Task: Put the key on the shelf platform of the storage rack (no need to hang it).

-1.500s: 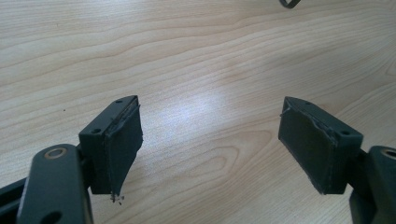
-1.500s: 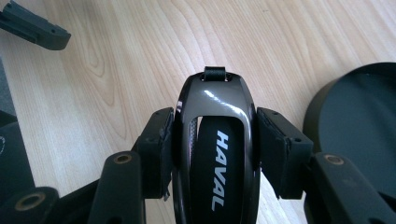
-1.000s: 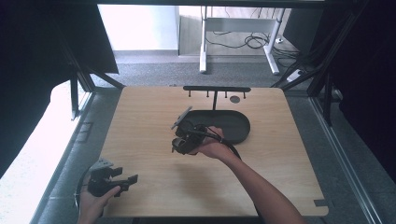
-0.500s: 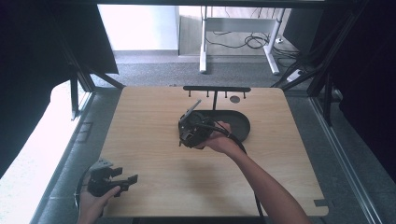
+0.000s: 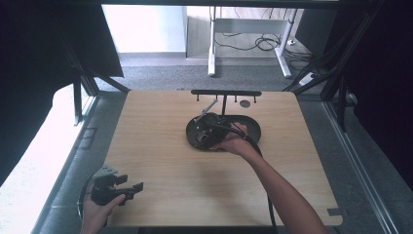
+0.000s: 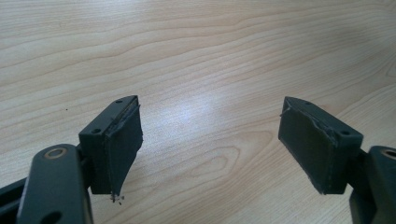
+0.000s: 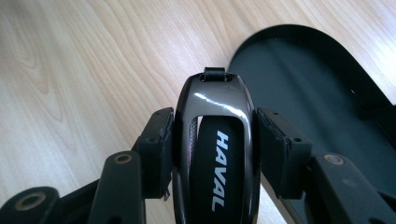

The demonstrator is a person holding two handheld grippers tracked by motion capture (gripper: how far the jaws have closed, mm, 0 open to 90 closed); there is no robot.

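right claw clamped on haval key fob — left claw wide open

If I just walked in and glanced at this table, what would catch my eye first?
Probably the glossy black car key lettered HAVAL, pinched between the right gripper at the near edge of a black oval tray in the middle of the wooden table. At the near left corner, the left gripper hovers open and empty.

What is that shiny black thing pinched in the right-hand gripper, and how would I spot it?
Start at the wooden table, then find the black oval tray near its far middle. At the tray's edge the right gripper clamps a glossy dark car key fob; unlike the matt tray, it shines and reads HAVAL in white.
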